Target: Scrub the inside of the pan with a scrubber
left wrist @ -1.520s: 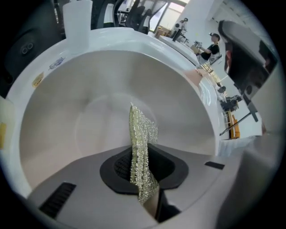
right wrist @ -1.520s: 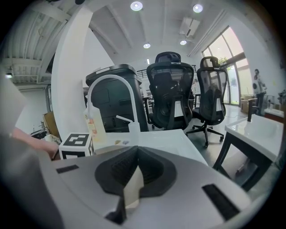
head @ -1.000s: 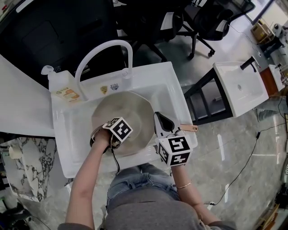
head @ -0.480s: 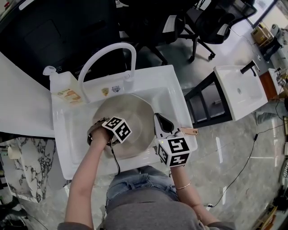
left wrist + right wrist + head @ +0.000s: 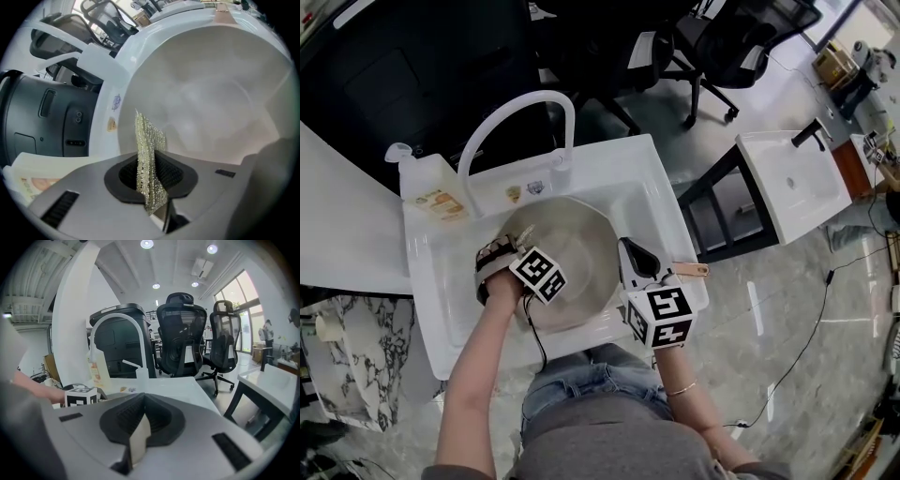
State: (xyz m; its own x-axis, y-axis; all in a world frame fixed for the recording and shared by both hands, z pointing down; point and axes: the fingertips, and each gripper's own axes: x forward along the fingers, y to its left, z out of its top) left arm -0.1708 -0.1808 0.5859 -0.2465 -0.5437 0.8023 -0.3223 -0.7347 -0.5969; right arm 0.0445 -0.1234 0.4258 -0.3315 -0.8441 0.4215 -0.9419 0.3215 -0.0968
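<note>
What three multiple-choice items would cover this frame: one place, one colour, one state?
1. Where does the pan sit?
A) on a stove
B) in the sink
C) on a shelf

2. What colour is the faucet?
A) white
B) black
C) red

3. What is the left gripper doing?
A) open and empty
B) shut on a spoon
C) shut on the scrubber

Answers:
1 B: the head view shows the pan lying in the sink basin, below the faucet.
2 A: the faucet arches white over the basin.
3 C: the left gripper view shows the jaws closed on the mesh scrubber, which points at the inside of the pan.
</note>
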